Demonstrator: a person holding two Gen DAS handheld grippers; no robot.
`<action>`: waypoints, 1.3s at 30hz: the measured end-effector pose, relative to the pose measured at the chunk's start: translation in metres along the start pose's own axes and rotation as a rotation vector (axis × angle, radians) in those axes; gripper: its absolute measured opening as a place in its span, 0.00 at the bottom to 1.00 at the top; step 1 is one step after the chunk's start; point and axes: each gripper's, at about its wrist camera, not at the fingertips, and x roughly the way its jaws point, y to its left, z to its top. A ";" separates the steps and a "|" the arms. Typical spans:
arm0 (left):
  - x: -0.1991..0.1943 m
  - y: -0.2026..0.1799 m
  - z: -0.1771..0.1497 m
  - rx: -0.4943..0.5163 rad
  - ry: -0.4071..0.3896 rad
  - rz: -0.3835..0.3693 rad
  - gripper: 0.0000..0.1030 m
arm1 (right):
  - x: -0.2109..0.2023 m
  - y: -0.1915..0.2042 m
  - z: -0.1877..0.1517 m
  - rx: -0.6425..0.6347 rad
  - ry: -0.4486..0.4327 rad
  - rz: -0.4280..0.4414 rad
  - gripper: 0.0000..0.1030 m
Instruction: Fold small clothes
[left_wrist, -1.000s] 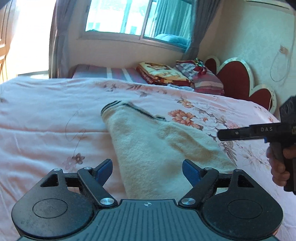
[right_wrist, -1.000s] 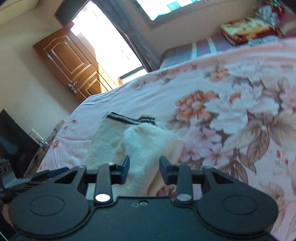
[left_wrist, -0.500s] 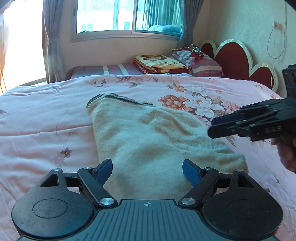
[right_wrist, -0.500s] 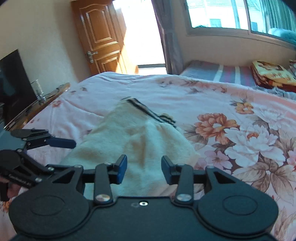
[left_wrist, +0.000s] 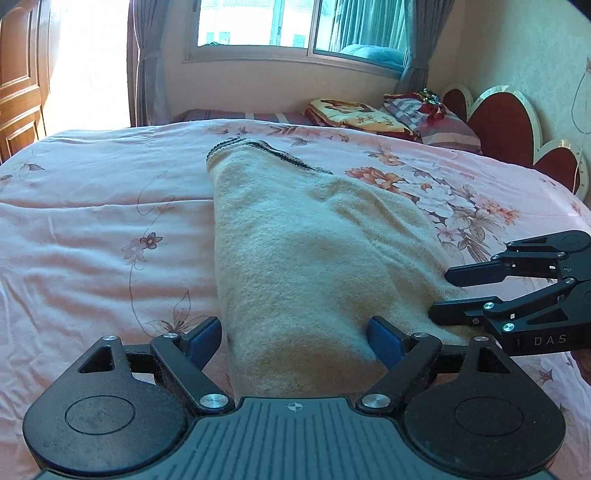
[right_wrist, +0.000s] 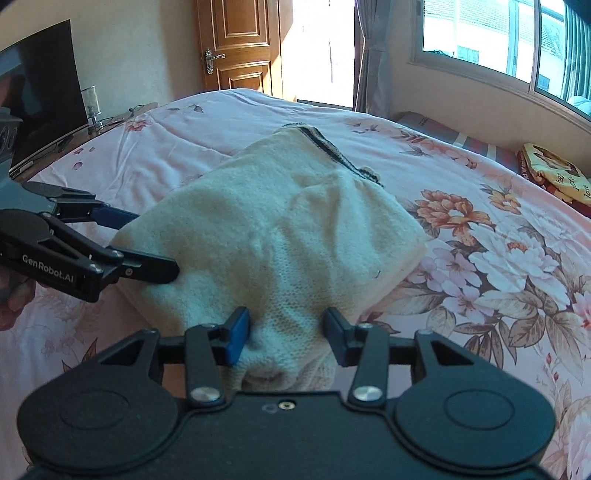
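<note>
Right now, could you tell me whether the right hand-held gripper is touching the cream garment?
Touching. In the left wrist view the right hand-held gripper straddles the cream garment at its near corner, the lower finger resting on the fabric; jaws open, having just been opening.

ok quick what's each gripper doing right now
left gripper: open, jaws wide either side of the cream garment.
right gripper: open, jaws have just been widening, garment's near edge between them.
</note>
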 end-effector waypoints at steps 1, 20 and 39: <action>-0.001 0.000 0.000 0.000 -0.001 0.002 0.83 | 0.000 0.002 0.000 0.003 0.002 -0.010 0.45; -0.183 -0.024 -0.062 0.027 -0.116 0.046 1.00 | -0.173 0.084 -0.051 0.263 -0.203 -0.215 0.87; -0.285 -0.037 -0.093 -0.033 -0.219 0.054 1.00 | -0.240 0.159 -0.077 0.342 -0.238 -0.292 0.94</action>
